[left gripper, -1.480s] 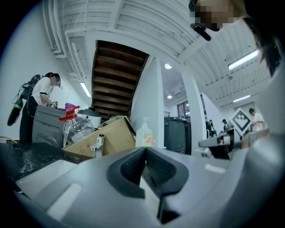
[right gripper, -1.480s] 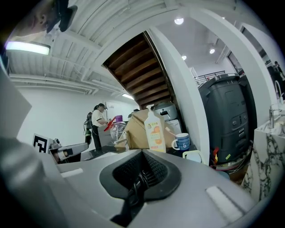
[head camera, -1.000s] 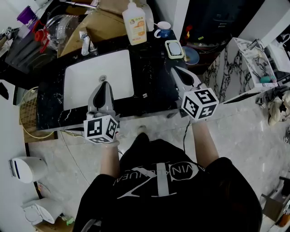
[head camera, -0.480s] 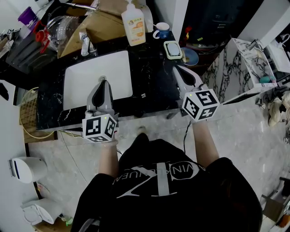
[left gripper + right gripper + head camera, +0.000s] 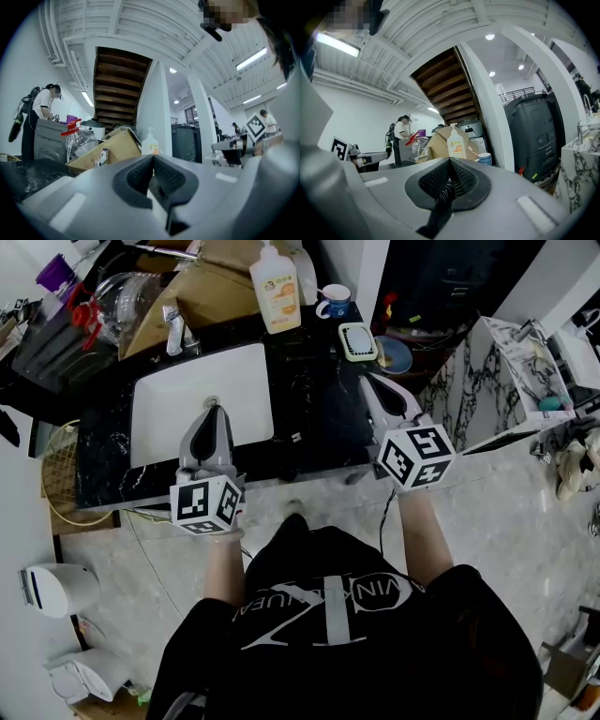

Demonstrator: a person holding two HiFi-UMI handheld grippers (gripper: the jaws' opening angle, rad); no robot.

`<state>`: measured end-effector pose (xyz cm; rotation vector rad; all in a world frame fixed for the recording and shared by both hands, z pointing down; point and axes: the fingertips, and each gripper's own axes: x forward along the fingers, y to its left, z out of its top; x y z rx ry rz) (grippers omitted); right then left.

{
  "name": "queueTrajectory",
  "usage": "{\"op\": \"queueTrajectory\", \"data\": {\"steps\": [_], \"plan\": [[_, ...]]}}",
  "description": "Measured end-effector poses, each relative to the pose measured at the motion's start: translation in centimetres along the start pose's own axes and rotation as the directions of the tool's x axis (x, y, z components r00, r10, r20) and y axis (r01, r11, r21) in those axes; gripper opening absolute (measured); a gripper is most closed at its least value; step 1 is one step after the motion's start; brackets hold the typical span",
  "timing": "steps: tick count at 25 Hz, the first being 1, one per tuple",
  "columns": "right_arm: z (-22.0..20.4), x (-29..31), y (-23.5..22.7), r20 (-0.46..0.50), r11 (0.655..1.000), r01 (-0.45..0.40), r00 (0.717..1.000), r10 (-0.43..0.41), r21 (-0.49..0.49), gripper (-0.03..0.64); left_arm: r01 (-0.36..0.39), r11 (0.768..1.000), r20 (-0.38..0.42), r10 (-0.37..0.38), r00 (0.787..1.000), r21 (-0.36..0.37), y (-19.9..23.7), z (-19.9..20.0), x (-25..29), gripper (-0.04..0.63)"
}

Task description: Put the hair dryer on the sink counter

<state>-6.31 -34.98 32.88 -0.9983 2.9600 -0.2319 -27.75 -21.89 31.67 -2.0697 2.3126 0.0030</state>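
Above the black marble tabletop's [image 5: 309, 399] near edge, the left gripper [image 5: 215, 409] had its fingers closed on nothing. The right gripper's [image 5: 367, 381] fingers pinched a black ribbed cord [image 5: 443, 199]. The hair dryer's body could not be made out.

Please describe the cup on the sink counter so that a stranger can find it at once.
Start at the black sink counter with its white basin. Behind the basin's right corner stands a tall pump bottle with an orange label, and the cup is just right of that. It is the only small blue-and-white cup with a handle there.
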Motion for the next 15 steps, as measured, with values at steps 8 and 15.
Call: {"op": "queueTrajectory", "data": {"steps": [8, 15], "plan": [[-0.12, 0.17, -0.02, 0.012, 1.0, -0.001, 1.0, 0.001, 0.001, 0.002, -0.005, 1.0, -0.004, 0.005, 1.0, 0.004, 0.22, -0.16, 0.11, 0.0], [-0.27, 0.28, -0.17, 0.014, 1.0, 0.001, 1.0, -0.001, 0.001, 0.002, -0.006, 1.0, -0.01, 0.006, 1.0, -0.005, 0.31, -0.58, 0.27, 0.0]]}}
